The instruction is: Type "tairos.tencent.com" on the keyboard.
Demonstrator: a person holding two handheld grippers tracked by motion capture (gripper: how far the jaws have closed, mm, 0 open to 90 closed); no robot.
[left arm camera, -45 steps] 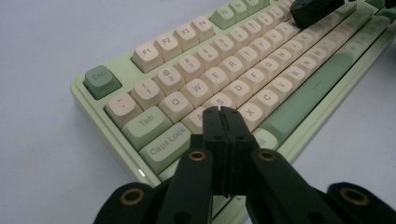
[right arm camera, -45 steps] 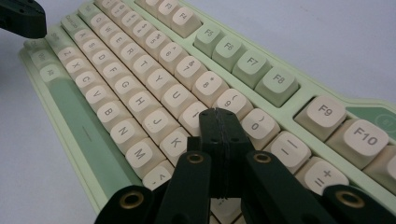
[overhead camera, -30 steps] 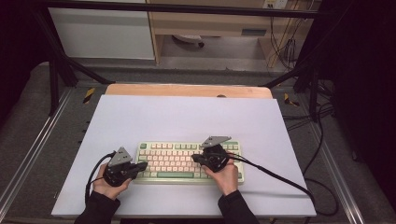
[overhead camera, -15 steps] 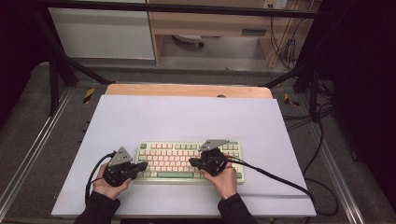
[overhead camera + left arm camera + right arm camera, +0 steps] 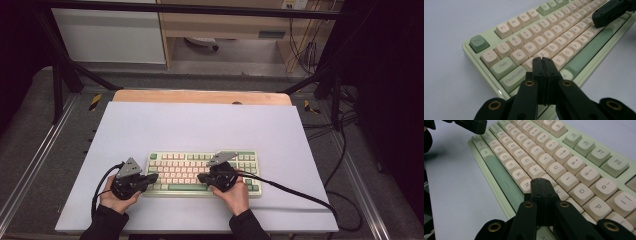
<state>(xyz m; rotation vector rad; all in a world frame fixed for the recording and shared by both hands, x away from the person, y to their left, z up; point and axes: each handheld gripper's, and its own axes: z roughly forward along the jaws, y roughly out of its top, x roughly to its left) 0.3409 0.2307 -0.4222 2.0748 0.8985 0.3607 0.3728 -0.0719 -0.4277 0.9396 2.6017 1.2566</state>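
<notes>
Two hands low at the keyboard [image 5: 202, 172], which lies at the table's [image 5: 200, 125] near edge. Left gripper [image 5: 543, 60], jaws pressed together, over the A/S keys; right gripper [image 5: 541, 181], jaws likewise closed, empty, over the middle letter keys.

— What sort of place is pictured here?

— A lab test bench. A white rectangular tabletop [image 5: 200, 125] sits inside a frame of black metal struts [image 5: 60, 75], centre of the frame, with grey aluminium rails [image 5: 35, 165] along both sides.

— What else marks it?

— Loose black cables [image 5: 305, 50] hang at upper right. Yellow-and-black hazard tape [image 5: 95, 101] marks the floor at the table's far corners. A pale wooden cabinet [image 5: 225, 22] stands at top centre.
</notes>
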